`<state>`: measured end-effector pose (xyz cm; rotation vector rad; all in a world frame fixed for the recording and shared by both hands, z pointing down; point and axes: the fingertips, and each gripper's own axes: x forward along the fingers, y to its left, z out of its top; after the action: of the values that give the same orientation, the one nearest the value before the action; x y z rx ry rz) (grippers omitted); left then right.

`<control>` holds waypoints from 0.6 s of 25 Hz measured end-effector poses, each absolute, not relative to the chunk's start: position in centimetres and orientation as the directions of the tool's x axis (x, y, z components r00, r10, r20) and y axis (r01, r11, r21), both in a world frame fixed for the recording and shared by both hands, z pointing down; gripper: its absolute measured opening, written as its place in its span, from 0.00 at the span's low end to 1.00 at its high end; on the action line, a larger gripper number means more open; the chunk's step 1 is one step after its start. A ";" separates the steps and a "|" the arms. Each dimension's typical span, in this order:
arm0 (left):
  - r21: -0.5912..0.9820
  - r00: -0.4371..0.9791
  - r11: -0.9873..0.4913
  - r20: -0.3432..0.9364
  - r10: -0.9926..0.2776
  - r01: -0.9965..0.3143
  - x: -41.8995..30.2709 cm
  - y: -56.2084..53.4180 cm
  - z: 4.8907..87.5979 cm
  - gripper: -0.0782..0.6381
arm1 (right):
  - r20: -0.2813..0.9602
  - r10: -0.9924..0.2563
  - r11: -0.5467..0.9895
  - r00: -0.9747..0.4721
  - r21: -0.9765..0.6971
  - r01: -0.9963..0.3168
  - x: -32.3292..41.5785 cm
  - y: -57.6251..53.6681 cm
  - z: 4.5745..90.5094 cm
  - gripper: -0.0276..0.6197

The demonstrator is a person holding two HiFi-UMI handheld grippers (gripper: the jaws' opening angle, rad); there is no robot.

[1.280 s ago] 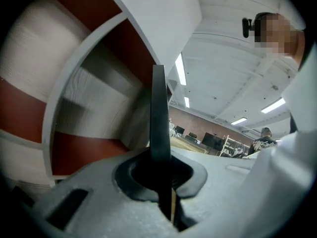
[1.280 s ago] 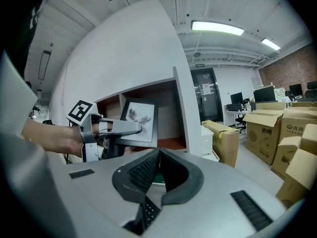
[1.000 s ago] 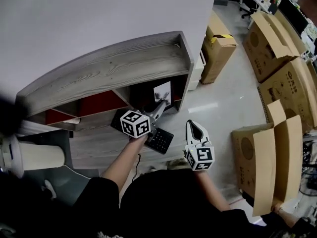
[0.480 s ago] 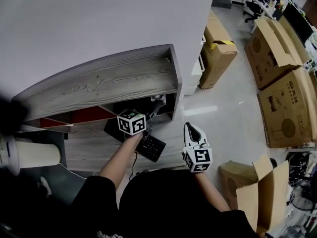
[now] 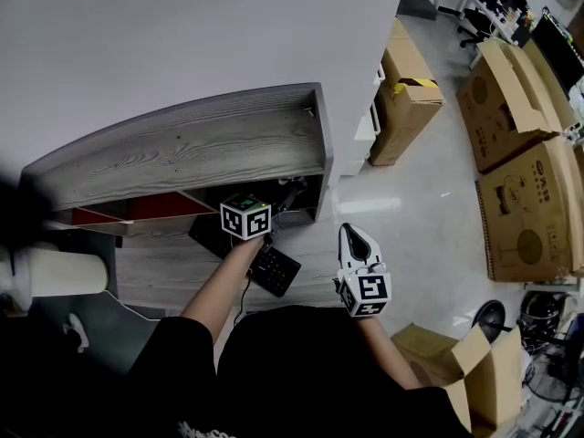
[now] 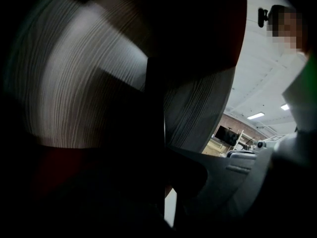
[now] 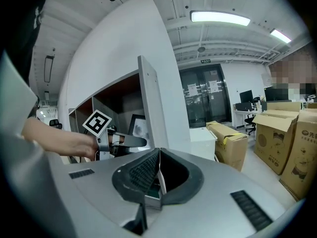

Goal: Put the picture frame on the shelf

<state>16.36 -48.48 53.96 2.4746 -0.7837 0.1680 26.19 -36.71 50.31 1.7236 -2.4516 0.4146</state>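
1. The left gripper [image 7: 143, 142] has its jaws pinched almost together on the picture frame [image 7: 138, 127]. It grips the frame low down, by its thin edge. In the left gripper view the frame runs up from between the jaws as a dark strip, seen edge-on.
2. The frame is inside the right-end compartment of the shelf [image 5: 201, 144], just behind the side panel. It stands roughly upright with its pale picture facing the open front. I cannot tell whether its bottom edge rests on the shelf board.
3. A bare forearm [image 5: 224, 286] carries that gripper in towards the shelf's front.
4. The right gripper [image 5: 351, 234] has its jaws closed tip to tip with nothing between them. It hangs in the air in front of the shelf's right end, apart from it and pointing towards it.
5. The shelf is grey wood grain and stands against a white wall. The compartments left of the frame show red backs.
6. A black keyboard [image 5: 274, 267] lies on a grey wood surface just in front of the shelf, under the forearm.
7. A white cylinder [image 5: 55, 276] sits off the shelf's left end.
8. Cardboard boxes [image 5: 511, 89] stand on the floor to the right of the shelf. One is near the shelf by the wall, and the others are well apart from it.
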 end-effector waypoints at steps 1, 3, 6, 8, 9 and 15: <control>0.446 0.820 -0.688 0.276 -0.502 -0.572 16.4 -48.6 54.0 0.15 | 0.243 -0.907 0.313 -0.344 -0.155 -0.937 26.4 -36.7 50.1 0.06; 0.432 0.810 -0.685 0.290 -0.510 -0.586 16.4 -48.9 54.0 0.16 | 0.234 -0.911 0.308 -0.338 -0.156 -0.938 26.9 -36.8 49.8 0.06; 0.417 0.792 -0.673 0.314 -0.524 -0.611 16.2 -49.4 54.3 0.19 | 0.226 -0.916 0.303 -0.333 -0.157 -0.940 27.6 -36.8 49.9 0.06; 0.397 0.765 -0.654 0.341 -0.546 -0.644 16.0 -49.9 54.6 0.24 | 0.218 -0.919 0.300 -0.330 -0.161 -0.940 27.9 -36.8 49.8 0.06; 0.380 0.747 -0.643 0.357 -0.561 -0.665 15.7 -50.2 54.7 0.27 | 0.216 -0.919 0.299 -0.329 -0.163 -0.940 28.0 -36.8 49.7 0.06; 0.281 0.635 -0.572 0.421 -0.648 -0.771 14.1 -51.8 55.6 0.46 | 0.210 -0.917 0.309 -0.340 -0.164 -0.937 28.0 -36.2 49.8 0.06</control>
<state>14.11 -51.80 55.61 2.4179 -1.1175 0.3785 27.98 -36.16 49.80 1.7580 -2.4782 0.3947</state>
